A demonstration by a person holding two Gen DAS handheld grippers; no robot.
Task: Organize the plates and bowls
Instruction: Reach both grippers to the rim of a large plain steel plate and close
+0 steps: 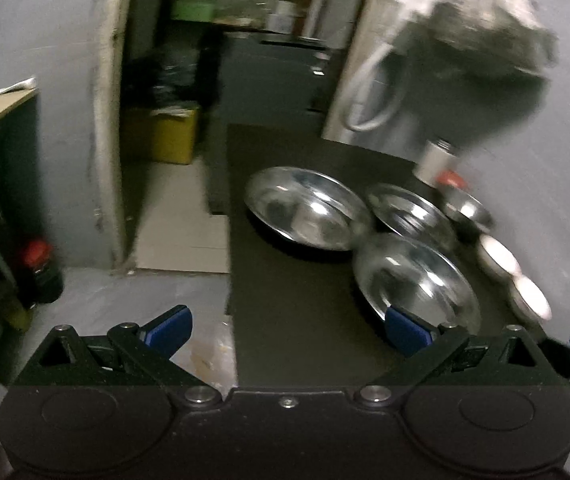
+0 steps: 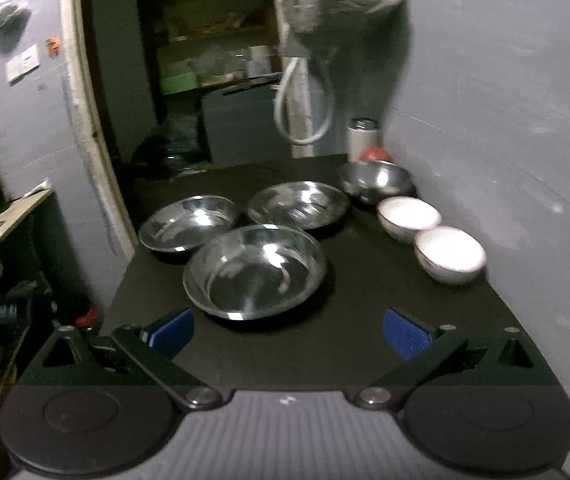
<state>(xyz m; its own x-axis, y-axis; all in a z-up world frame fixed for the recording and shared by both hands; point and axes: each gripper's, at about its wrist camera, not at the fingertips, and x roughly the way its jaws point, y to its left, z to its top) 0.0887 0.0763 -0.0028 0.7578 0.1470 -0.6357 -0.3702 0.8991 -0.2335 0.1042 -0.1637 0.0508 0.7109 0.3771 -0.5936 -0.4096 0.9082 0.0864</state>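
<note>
Three steel plates lie on a black table [image 2: 365,320]: a near plate [image 2: 255,272], a left plate [image 2: 189,226] and a far plate [image 2: 299,204]. A steel bowl [image 2: 375,180] and two white bowls [image 2: 409,216] [image 2: 449,254] stand along the right wall. My right gripper [image 2: 287,330] is open and empty, just short of the near plate. My left gripper [image 1: 287,330] is open and empty, above the table's left edge; its right finger [image 1: 407,330] is over the near plate [image 1: 417,280]. The left wrist view also shows the other plates [image 1: 307,208] [image 1: 409,212] and the bowls [image 1: 467,208] [image 1: 499,258].
A white steel-capped bottle [image 2: 363,138] and a red object [image 2: 375,155] stand at the table's far right corner. A grey wall runs along the right. A bag and a white cord [image 2: 305,92] hang above. A doorway [image 1: 205,120] opens left of the table; a counter [image 2: 5,220] is at far left.
</note>
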